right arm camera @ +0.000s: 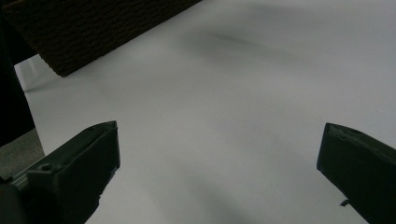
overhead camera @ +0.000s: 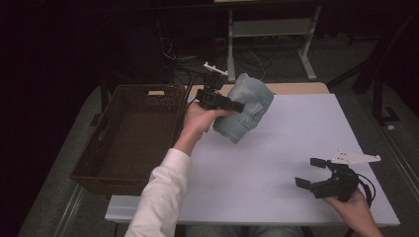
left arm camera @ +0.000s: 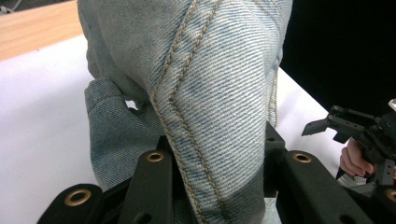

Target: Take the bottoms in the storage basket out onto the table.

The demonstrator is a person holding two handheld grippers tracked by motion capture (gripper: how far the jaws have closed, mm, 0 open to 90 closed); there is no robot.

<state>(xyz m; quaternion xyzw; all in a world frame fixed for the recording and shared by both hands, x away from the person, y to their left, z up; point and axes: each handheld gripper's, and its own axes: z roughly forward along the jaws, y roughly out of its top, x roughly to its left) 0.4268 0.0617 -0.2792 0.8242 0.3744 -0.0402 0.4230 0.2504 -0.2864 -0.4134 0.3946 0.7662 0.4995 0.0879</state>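
Gripping the jeans [overhead camera: 244, 106] between its jaws, the left tool [overhead camera: 232, 105] lifts them above the bench [overhead camera: 276, 163]; the right tool [overhead camera: 310, 174] hangs wide, released.

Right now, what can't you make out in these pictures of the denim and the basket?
- Denim bundle: what garment it is; it's bunched, and cut off by the top edge in the left gripper view.
- Left gripper: its jaw tips, buried in denim.
- Basket: the inside of its near wall, angled away in the high view; in the right gripper view, one corner.
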